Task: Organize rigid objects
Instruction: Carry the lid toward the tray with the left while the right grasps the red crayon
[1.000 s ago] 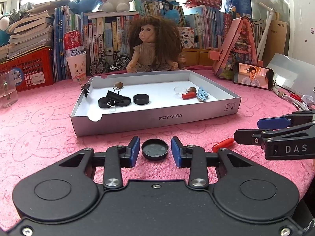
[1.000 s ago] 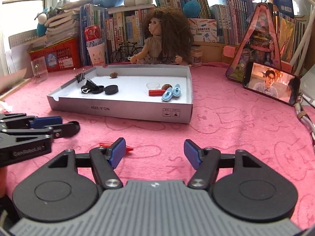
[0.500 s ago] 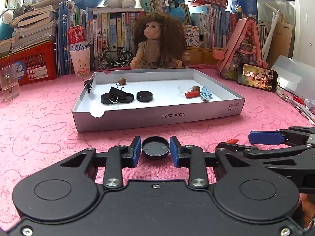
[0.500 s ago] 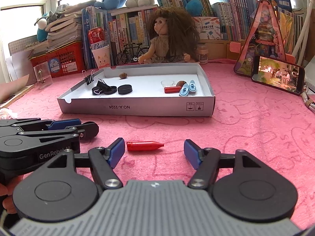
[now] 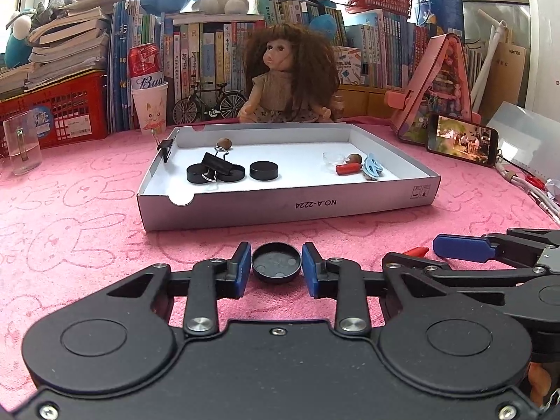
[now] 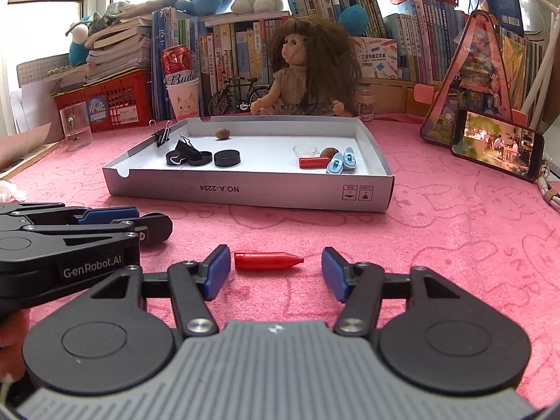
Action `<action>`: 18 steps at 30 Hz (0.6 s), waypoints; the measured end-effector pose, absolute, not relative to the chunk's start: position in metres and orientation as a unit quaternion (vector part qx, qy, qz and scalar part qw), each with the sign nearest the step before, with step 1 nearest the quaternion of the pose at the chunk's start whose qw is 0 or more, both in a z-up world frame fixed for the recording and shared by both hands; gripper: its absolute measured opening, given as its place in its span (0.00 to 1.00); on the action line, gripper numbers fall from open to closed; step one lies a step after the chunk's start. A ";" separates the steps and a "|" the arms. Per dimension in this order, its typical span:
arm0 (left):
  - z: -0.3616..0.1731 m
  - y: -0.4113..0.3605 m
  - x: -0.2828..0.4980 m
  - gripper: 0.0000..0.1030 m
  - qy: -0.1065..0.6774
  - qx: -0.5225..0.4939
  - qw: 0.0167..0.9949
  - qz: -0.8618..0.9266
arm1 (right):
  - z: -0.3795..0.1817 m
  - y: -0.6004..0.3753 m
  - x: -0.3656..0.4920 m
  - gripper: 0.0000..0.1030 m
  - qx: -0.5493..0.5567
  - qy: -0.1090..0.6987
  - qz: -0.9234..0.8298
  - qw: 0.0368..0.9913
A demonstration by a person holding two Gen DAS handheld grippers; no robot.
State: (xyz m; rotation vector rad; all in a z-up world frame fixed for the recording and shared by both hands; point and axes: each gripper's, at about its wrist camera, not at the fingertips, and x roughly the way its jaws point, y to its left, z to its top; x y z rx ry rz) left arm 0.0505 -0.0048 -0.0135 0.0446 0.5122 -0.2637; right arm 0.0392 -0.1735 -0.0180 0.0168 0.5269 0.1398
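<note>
In front of the white box [image 5: 287,206], on the pink surface [image 6: 455,231], the left tongs [image 5: 276,266] squeeze a black cap [image 5: 276,262]. Right beside them, the right tongs [image 6: 276,269] are closing around a red crayon [image 6: 267,260] but not touching it.

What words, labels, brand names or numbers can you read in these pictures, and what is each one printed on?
"NO.A-2224", upside down, on the near wall of the white box.
"Bud", the rest hidden, on the red can standing in the paper cup.
"GenRobot.AI" on the left gripper, seen from the right wrist view.
Book spines, the red basket's sticker and the cardboard at the right carry print too small to read.
</note>
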 end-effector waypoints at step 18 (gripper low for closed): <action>-0.005 -0.005 0.049 0.29 0.244 0.014 0.961 -0.127 | -0.009 -0.176 0.041 0.48 0.007 0.250 0.070 0.966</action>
